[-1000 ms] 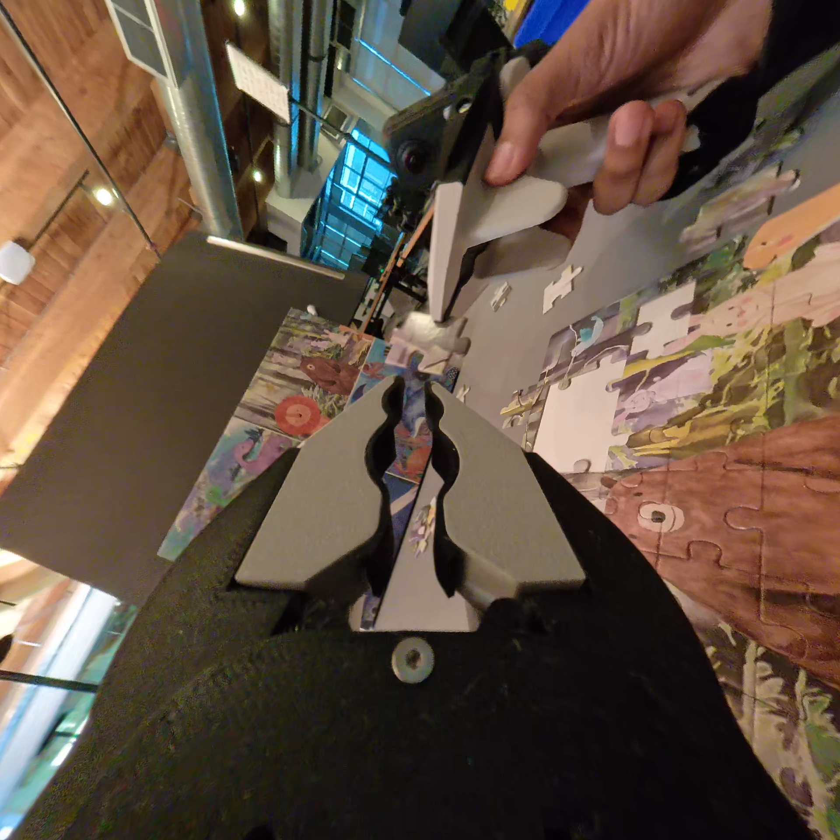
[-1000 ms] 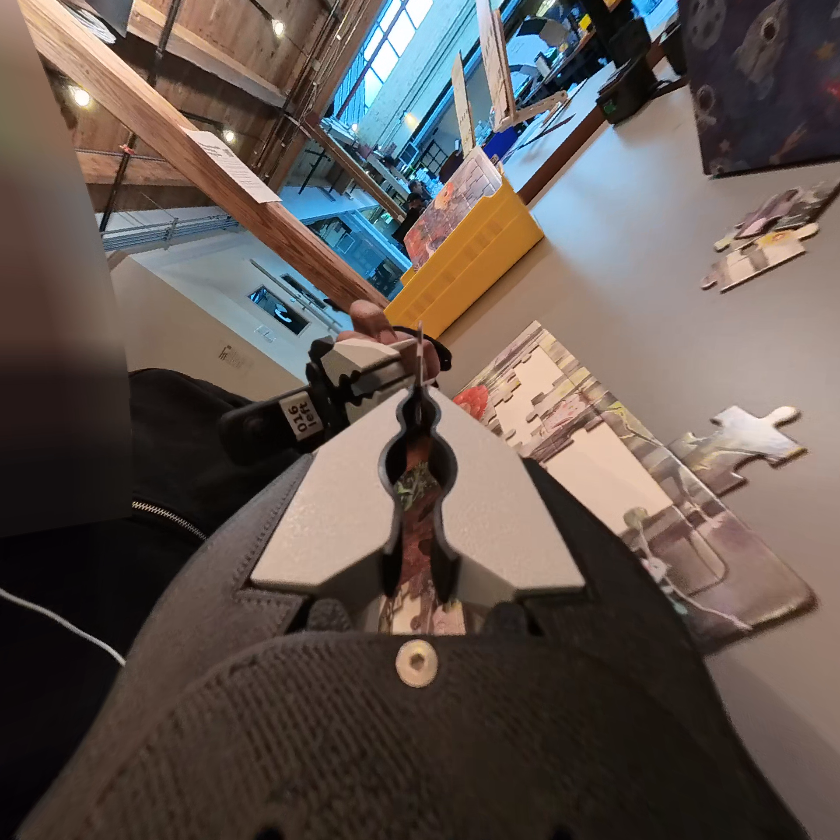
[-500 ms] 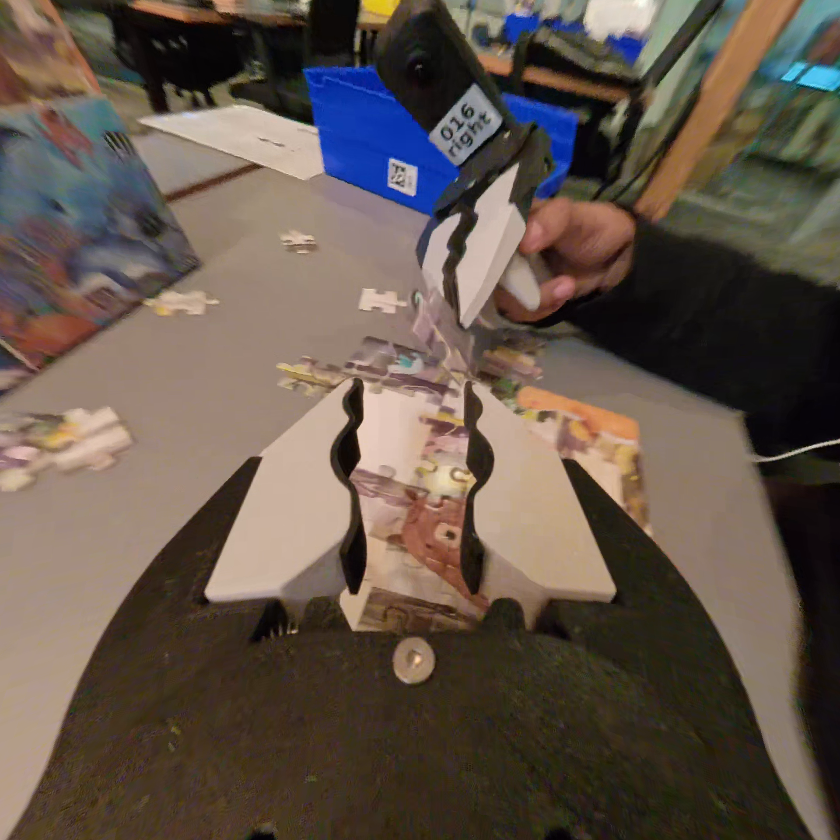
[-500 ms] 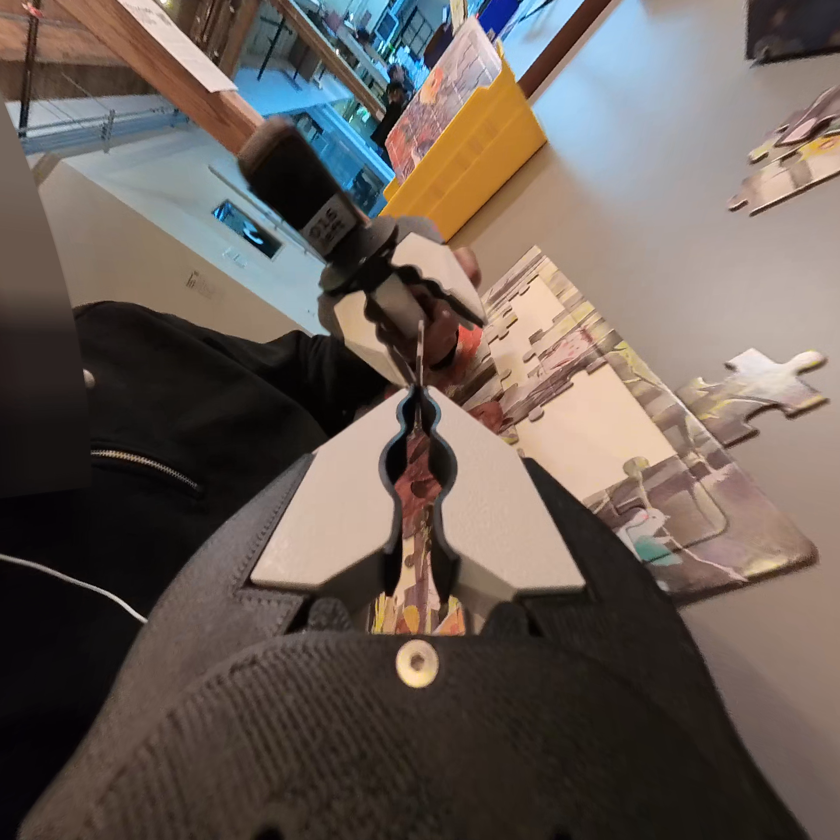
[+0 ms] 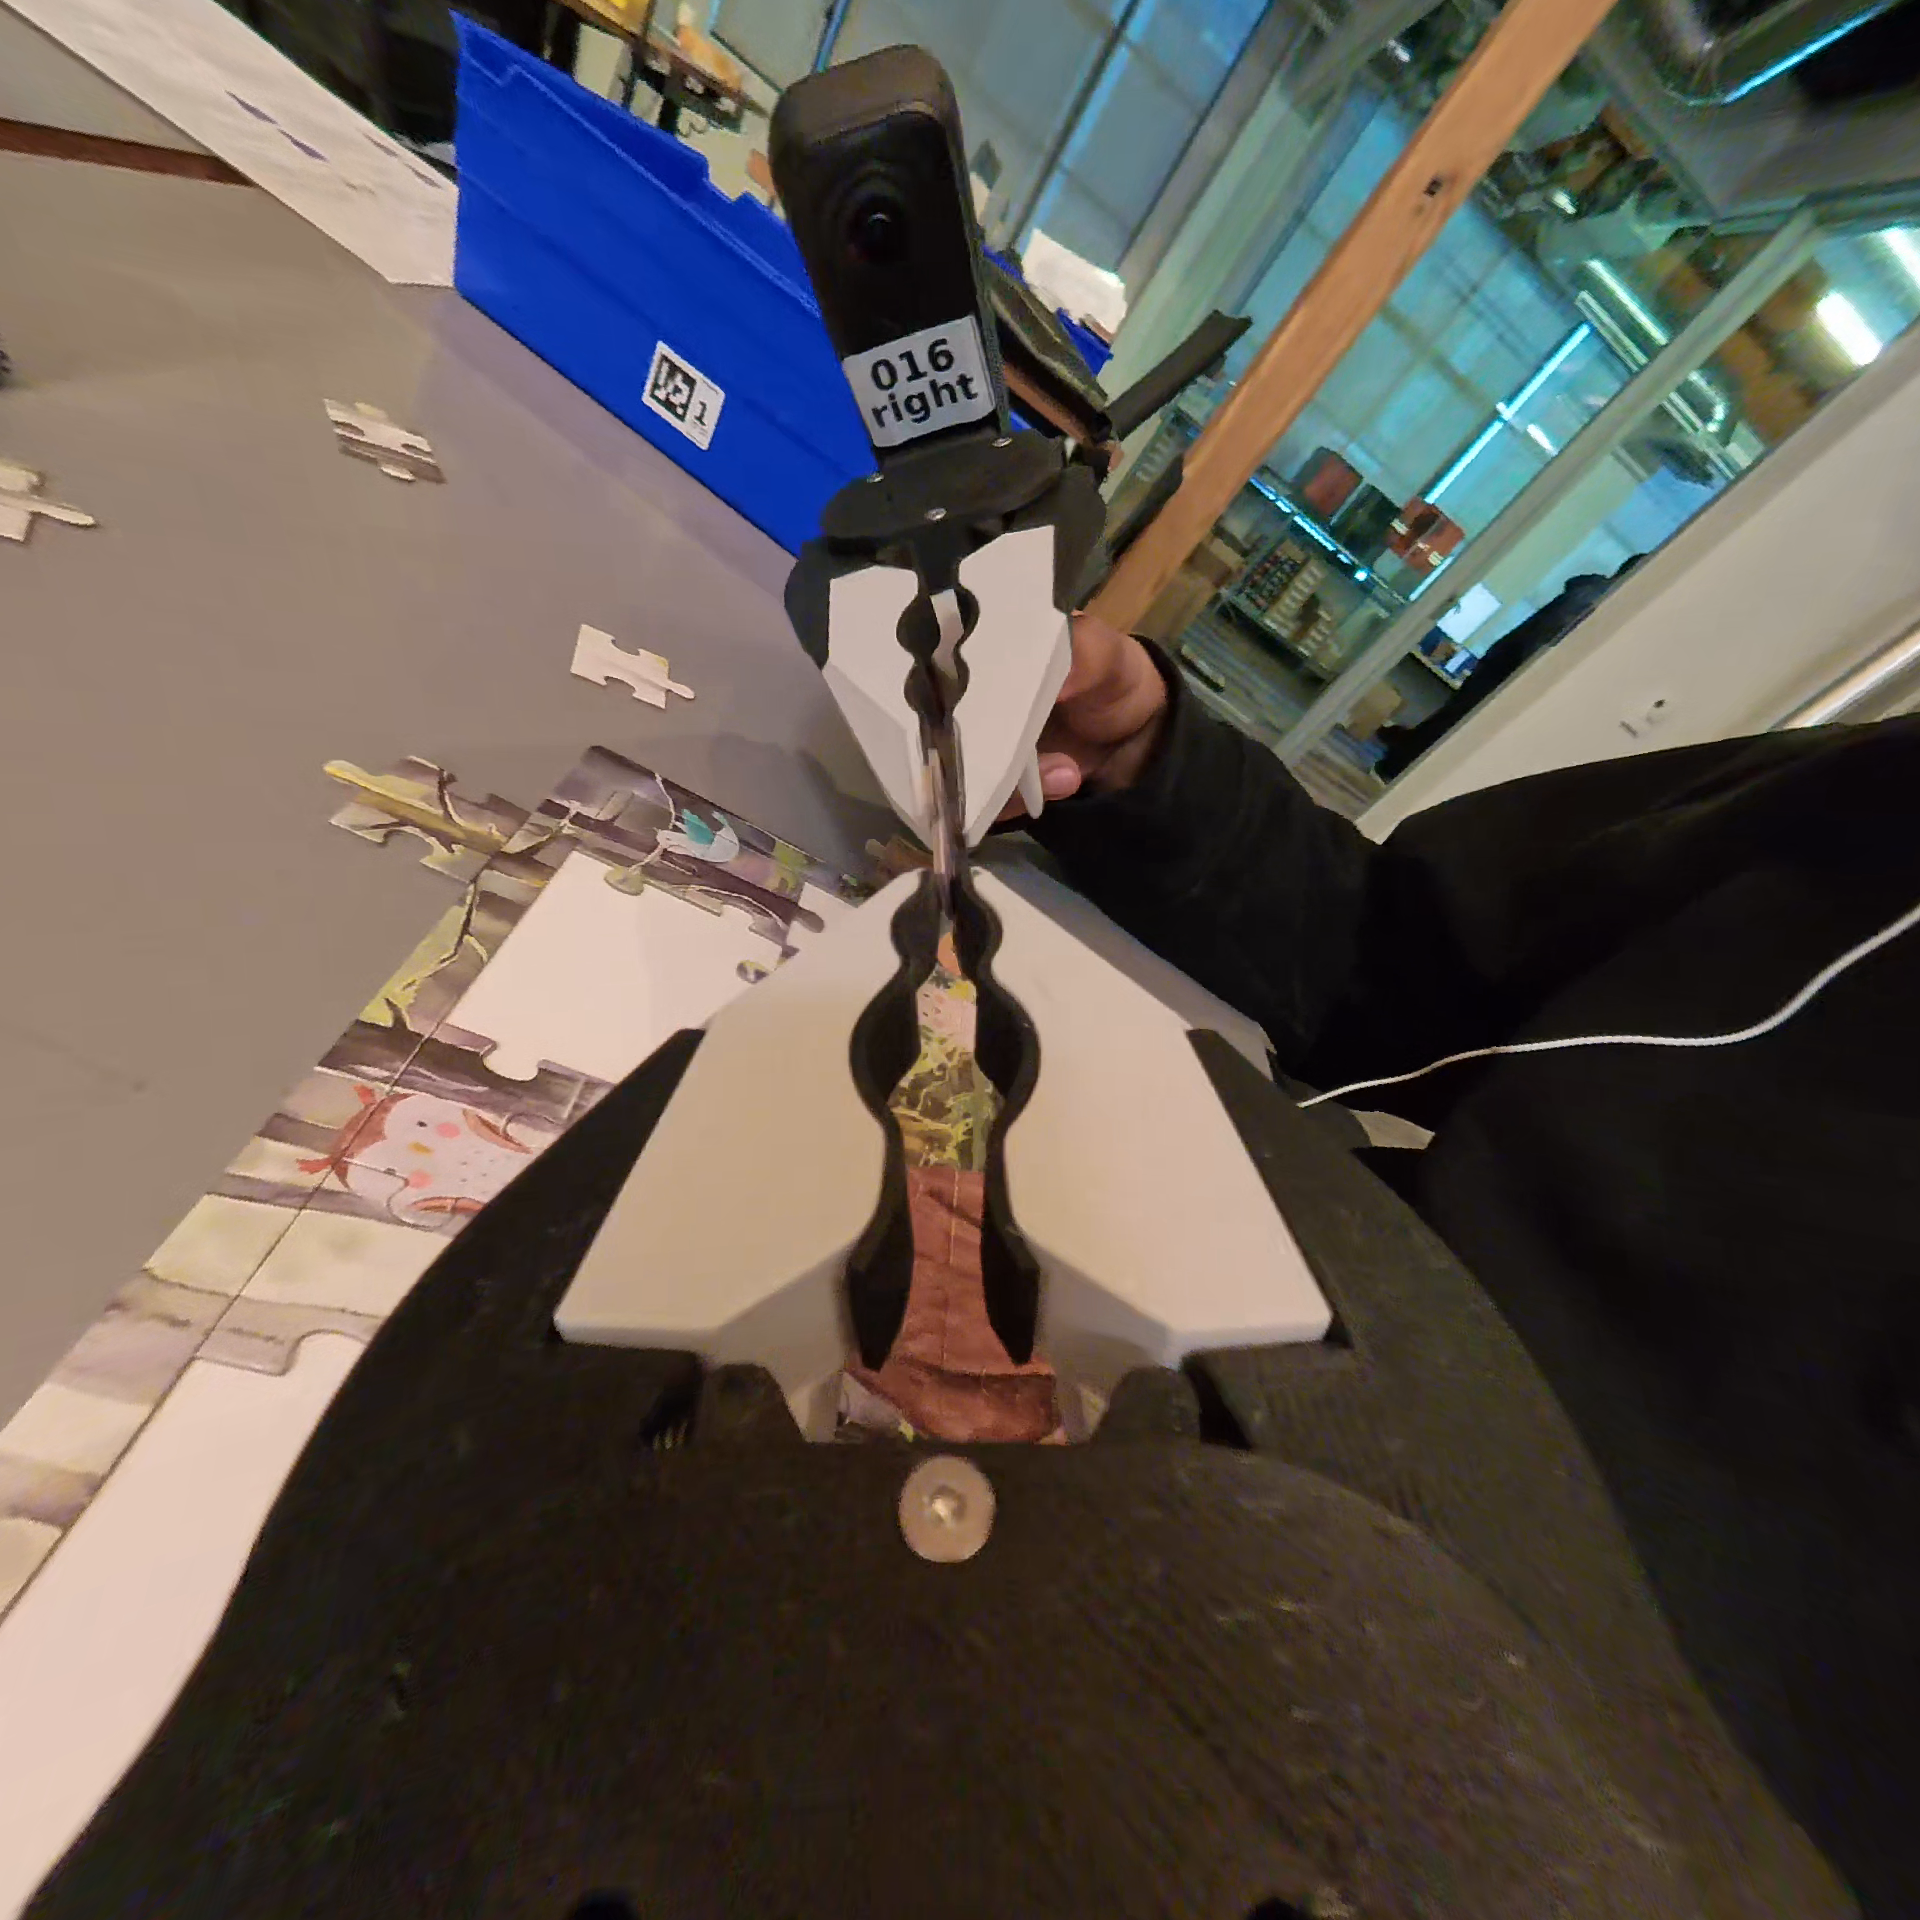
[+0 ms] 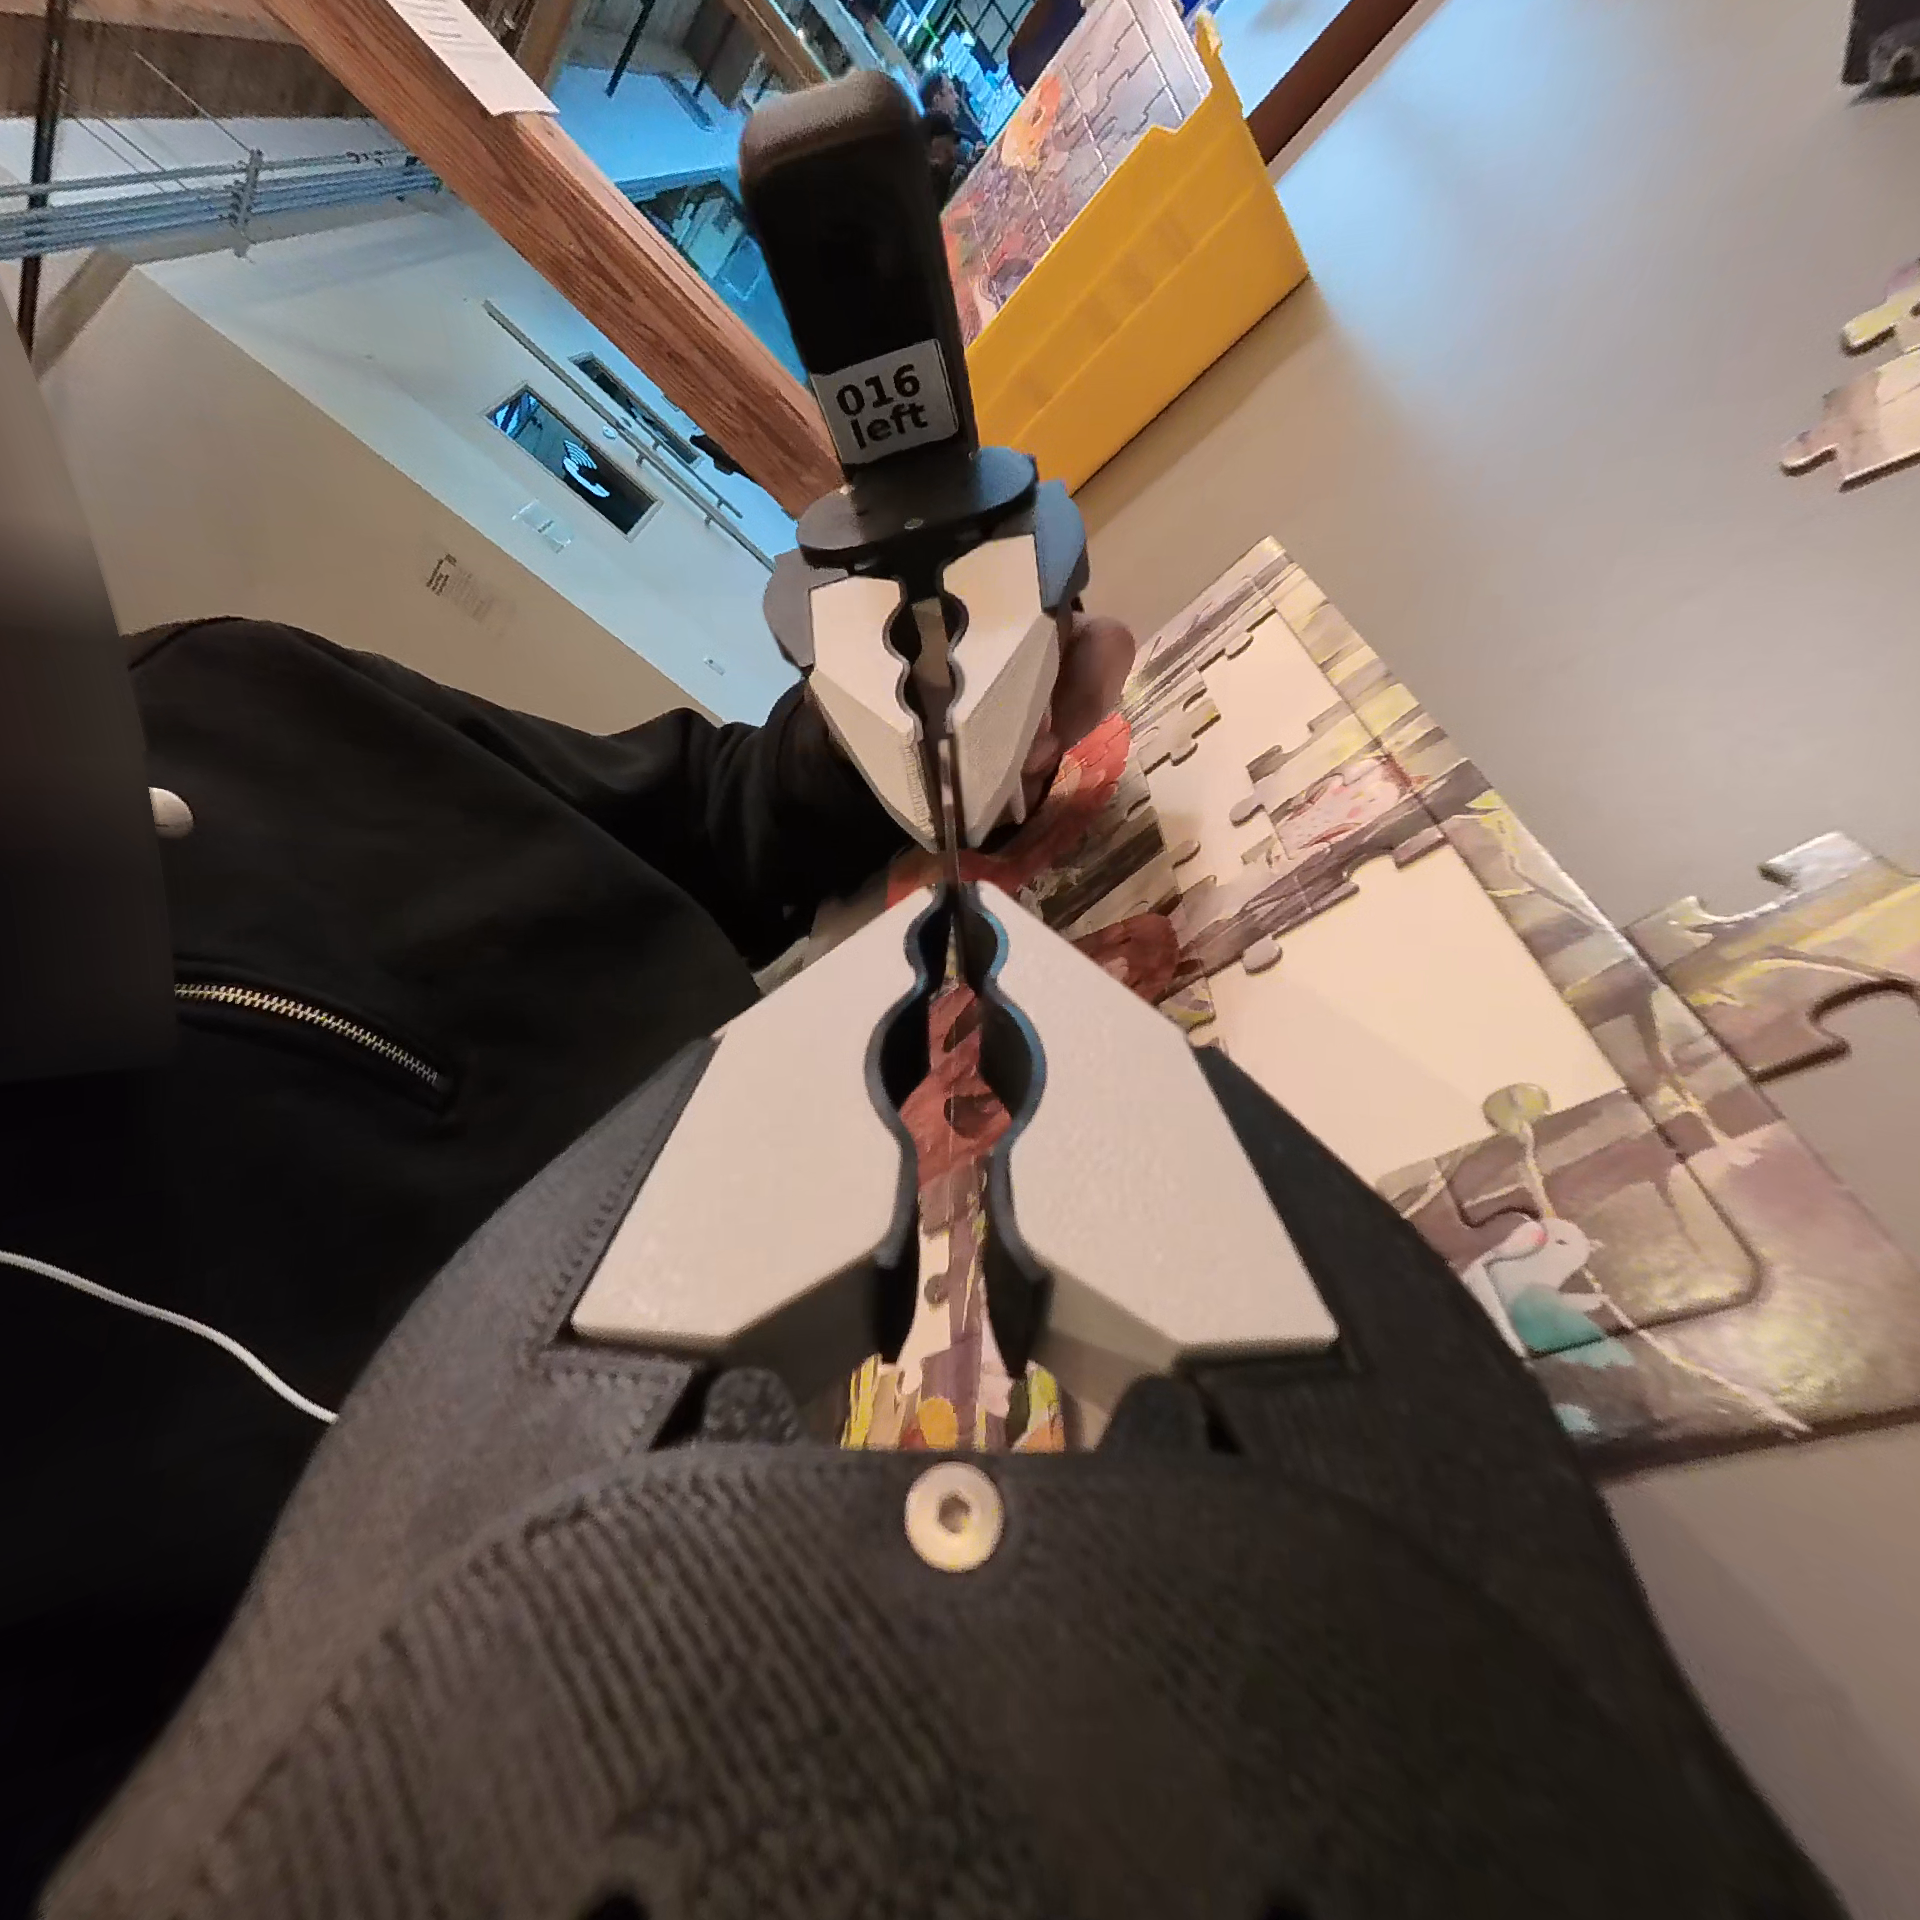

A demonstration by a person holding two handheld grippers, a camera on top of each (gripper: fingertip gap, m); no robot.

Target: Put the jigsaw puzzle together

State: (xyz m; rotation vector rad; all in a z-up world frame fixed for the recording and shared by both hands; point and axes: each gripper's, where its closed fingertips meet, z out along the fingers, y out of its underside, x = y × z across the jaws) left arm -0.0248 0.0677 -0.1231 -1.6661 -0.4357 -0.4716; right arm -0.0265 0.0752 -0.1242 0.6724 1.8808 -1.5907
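A partly assembled jigsaw puzzle [image 5: 416, 1132] lies on the grey table, with white gaps where pieces are absent; it also shows in the right wrist view [image 6: 1621, 1195]. My two grippers point at each other tip to tip above its near edge. A thin puzzle piece [image 5: 943, 831], seen edge-on, spans both tips. My left gripper [image 5: 945, 896] is shut on one end and my right gripper [image 6: 954, 899] is shut on the other. The right gripper [image 5: 948, 816] faces the left wrist view and the left gripper [image 6: 943, 821] faces the right wrist view.
Loose pieces lie on the table [image 5: 629, 665] [image 5: 379, 442], and one sits by the puzzle's corner [image 6: 1787, 966]. A blue bin [image 5: 623, 260] and a yellow bin [image 6: 1132, 270] stand at the table's far edges. A person in a black jacket [image 6: 416, 883] sits close. Left and right tips are no more than a few centimetres apart. About 11 cm separates my left fingertips from the partly assembled jigsaw puzzle [image 5: 416, 1132]. My right wrist view [image 6: 1383, 790] looks at it from another angle.
My left gripper was open half a second ago and has now closed on the piece that the right gripper holds. Both grippers have swung round to face each other squarely.
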